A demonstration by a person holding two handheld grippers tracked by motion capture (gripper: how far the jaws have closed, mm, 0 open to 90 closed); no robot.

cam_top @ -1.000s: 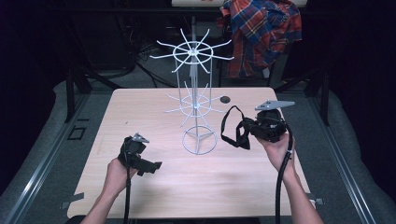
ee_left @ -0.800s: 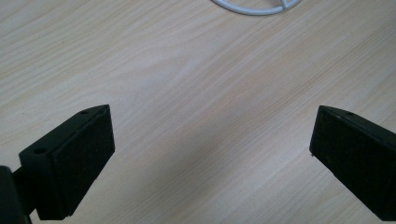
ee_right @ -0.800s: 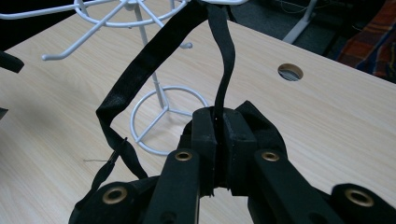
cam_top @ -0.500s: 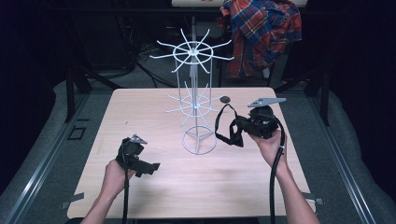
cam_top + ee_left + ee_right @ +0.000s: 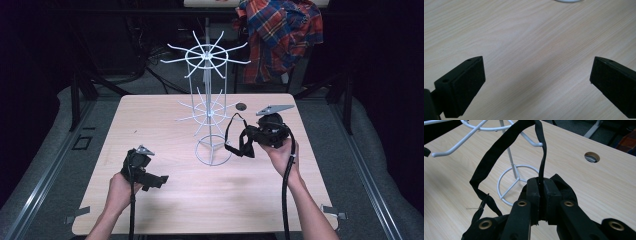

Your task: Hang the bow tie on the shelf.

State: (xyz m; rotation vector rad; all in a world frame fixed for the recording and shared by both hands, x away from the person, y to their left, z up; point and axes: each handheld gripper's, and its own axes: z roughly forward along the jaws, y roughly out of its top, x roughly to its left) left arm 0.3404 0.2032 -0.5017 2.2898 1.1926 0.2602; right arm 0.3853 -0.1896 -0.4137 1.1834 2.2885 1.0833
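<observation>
Left tool (image 5: 159,180), nearest me, low over bare counter (image 5: 150,115); jaws spread wide, nothing between them. Idle, well apart from the rack.

Right tool (image 5: 540,195) pinched tight on a black strap (image 5: 499,152). Strap loops up from the jaws and hangs beside the rack (image 5: 207,100), near a lower hook (image 5: 486,142); the loop crosses in front of that hook's tip, but I cannot tell whether it is over it or only just beside it. In the high view the right tool (image 5: 248,142) holds the strap (image 5: 231,131) right of the rack's ring base.

My read: I am hanging the strap on a lower hook, not yet seated.

Risks from here:
- Strap is limp; the loop could sag shut or twist and miss the tip.
- Rack looks light, on a small base. A sideways pull with the strap snagged could tip or drag it.
- Releasing early drops the strap onto the counter.

Far side: cable hole (image 5: 592,157) in the counter, plaid shirt (image 5: 280,35) beyond.
</observation>
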